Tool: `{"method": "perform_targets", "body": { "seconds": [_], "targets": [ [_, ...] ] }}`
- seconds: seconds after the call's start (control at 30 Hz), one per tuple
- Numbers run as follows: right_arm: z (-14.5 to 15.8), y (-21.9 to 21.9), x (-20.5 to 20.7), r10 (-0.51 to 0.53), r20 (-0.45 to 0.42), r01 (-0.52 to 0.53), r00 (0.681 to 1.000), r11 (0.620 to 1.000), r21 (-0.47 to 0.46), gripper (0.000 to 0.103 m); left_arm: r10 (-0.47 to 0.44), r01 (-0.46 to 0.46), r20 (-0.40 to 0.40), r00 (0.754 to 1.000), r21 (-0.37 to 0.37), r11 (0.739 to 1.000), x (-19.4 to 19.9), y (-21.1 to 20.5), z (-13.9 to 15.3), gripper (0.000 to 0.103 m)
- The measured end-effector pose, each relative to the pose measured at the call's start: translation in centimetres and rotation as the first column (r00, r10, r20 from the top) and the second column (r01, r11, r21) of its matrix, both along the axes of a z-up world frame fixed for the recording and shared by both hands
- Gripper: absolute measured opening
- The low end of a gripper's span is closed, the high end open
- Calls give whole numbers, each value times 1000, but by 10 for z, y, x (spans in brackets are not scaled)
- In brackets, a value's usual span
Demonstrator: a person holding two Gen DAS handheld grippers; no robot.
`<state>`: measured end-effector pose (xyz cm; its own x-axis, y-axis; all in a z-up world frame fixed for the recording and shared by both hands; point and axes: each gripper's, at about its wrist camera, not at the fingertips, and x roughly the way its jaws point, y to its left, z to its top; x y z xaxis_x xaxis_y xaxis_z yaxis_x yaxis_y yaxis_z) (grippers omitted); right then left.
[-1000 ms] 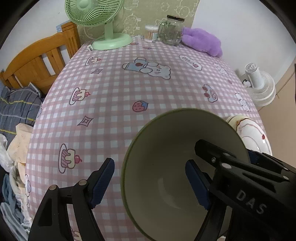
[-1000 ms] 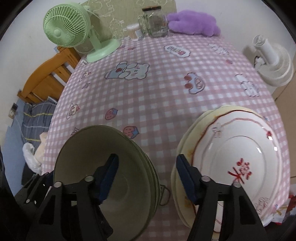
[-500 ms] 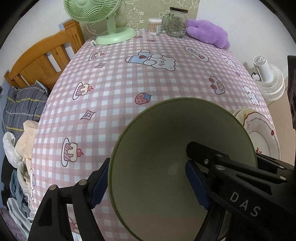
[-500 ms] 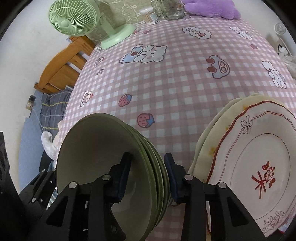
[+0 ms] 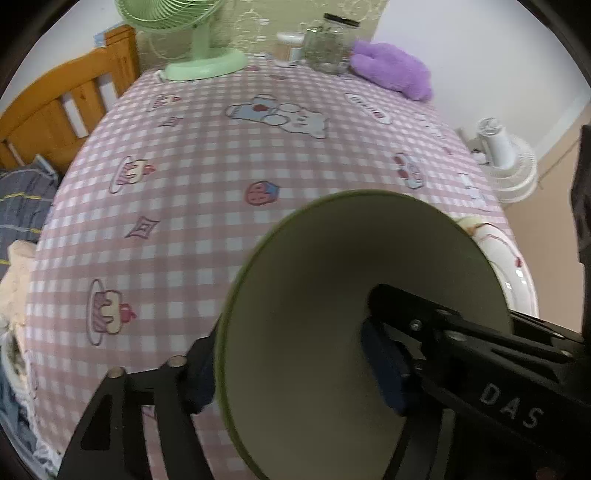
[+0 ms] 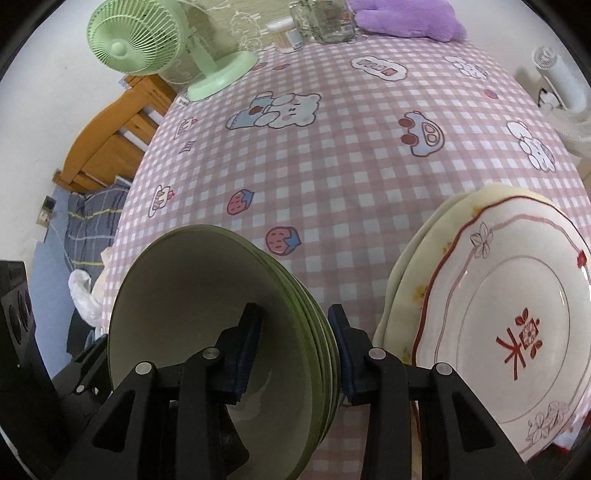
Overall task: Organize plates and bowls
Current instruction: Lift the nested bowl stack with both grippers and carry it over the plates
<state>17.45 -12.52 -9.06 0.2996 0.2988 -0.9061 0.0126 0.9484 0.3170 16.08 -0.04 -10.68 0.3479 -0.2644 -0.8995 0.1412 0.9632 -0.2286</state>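
Note:
A stack of several green bowls point(image 6: 207, 325) is at the near left of the pink checked table; it also shows in the left wrist view point(image 5: 332, 295). My right gripper point(image 6: 295, 350) is shut on the stack's right rim, one finger inside the top bowl, one outside. My left gripper point(image 5: 291, 373) spans the stack's left rim, one pad inside and one outside, pressed against the wall. A stack of plates, topped by a white plate with red trim point(image 6: 509, 332), lies to the right of the bowls.
At the table's far edge stand a green desk fan point(image 6: 147, 40), a glass jar point(image 6: 325, 18) and a purple plush point(image 6: 406, 18). A wooden bed frame point(image 5: 59, 110) is to the left, a white fan point(image 5: 506, 162) on the floor to the right.
My right gripper moved left and closed on the bowl stack's right rim. My left gripper closed on the left rim. The stack tilted and shifted in both views.

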Motion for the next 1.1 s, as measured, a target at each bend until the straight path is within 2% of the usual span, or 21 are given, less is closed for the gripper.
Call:
{"method": "perform_targets", "body": {
  "seconds": [0.1,0.5,0.63,1.1],
  "targets": [
    [1,1,-1,-20,-2,20,1000,1000,-13,40,-20,21,1,1000,-39,999,0,1,0,62],
    [12,14,-10,-69,16,70,998,994,-83,41,-60,58,-15,998,-115,992,-2,15,0,61],
    [20,21,-14,-83,30,85,996,993,-85,41,-78,78,5,997,-114,990,-6,22,11,61],
    [75,32,-27,-119,127,127,985,990,-63,41,-85,95,99,991,-100,990,-13,31,63,61]
  ]
}}
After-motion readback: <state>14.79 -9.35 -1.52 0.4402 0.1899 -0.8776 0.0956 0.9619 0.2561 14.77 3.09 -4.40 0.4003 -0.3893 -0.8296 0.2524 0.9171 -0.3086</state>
